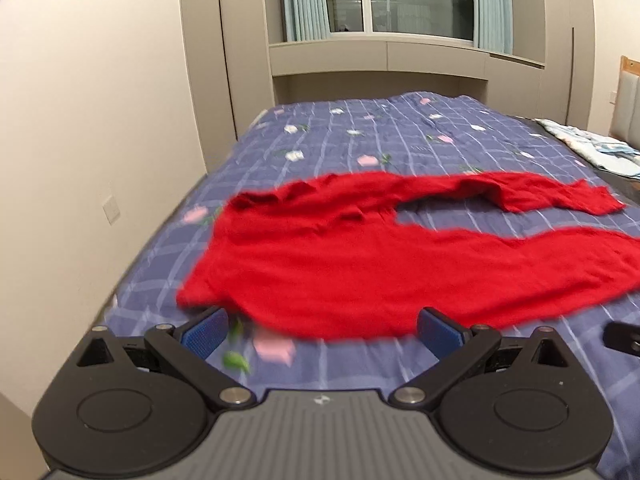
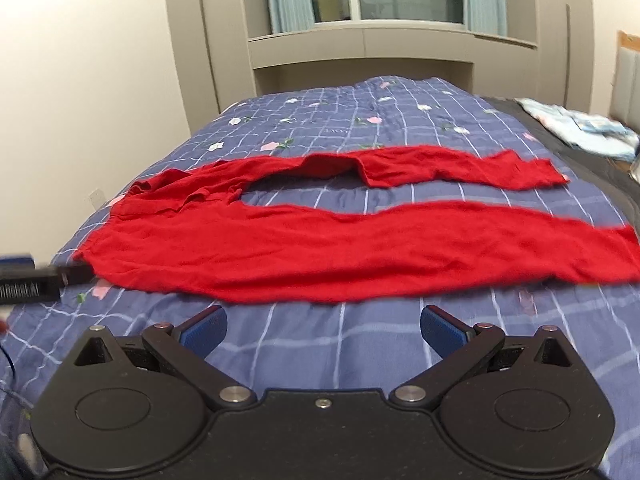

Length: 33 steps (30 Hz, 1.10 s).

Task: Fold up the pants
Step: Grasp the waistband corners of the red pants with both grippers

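Red knit pants (image 2: 280, 248) are spread flat on the blue checked floral bedspread (image 2: 320, 340), long axis crosswise, waist left. Left tongs (image 1: 320, 334) are nearest the waist hem; right tongs (image 2: 323, 330) are just short of the near leg. Both are spread, empty.

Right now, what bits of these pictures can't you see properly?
- Red pants, left wrist view: the near leg's end is cut off by the right edge.
- Bed cover flowers near the left gripper: blurred.
- Pale cloth far right, right wrist view: blurred, cannot tell what it is.
- Bed cover under the right gripper: hidden by its black body.
- Outside the window: too dark.
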Tool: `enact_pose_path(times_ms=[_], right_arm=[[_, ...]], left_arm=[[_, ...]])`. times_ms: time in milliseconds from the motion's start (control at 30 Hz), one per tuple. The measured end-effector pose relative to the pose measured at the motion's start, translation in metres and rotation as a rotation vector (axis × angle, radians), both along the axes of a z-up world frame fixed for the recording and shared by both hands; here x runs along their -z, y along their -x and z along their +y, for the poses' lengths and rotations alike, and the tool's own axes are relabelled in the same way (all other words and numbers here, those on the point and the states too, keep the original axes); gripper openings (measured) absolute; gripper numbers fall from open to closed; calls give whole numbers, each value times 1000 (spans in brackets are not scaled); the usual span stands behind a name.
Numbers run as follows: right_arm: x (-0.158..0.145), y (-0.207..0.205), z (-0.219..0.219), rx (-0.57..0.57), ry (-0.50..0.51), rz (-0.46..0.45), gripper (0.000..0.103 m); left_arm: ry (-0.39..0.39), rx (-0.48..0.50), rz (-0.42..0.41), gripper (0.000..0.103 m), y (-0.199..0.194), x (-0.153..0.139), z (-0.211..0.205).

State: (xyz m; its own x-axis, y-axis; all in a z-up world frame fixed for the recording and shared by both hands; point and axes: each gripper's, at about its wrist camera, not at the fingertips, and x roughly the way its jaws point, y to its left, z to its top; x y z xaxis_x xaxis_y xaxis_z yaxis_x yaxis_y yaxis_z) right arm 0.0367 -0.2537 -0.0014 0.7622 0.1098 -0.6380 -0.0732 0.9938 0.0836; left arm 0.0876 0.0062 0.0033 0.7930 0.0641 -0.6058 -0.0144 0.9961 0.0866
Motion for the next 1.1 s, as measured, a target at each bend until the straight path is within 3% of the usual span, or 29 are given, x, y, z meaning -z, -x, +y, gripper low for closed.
enact_pose_path(times_ms=[233, 467, 700, 933, 1100], right_arm=[[3, -77, -29, -51, 18, 24, 103], [9, -169, -55, -106, 47, 2, 103], [16, -257, -79, -170, 99, 1, 103], [30, -352, -98, -194, 84, 102, 103], [38, -385, -95, -186, 75, 118, 102]], left_arm=[[-118, -19, -44, 103, -94, -9, 23], [-257, 81, -4, 103, -210, 8, 17], [-304, 220, 87, 103, -301, 29, 7], [-343, 369, 177, 103, -342, 49, -5], [-461, 403, 242, 101, -359, 63, -19]])
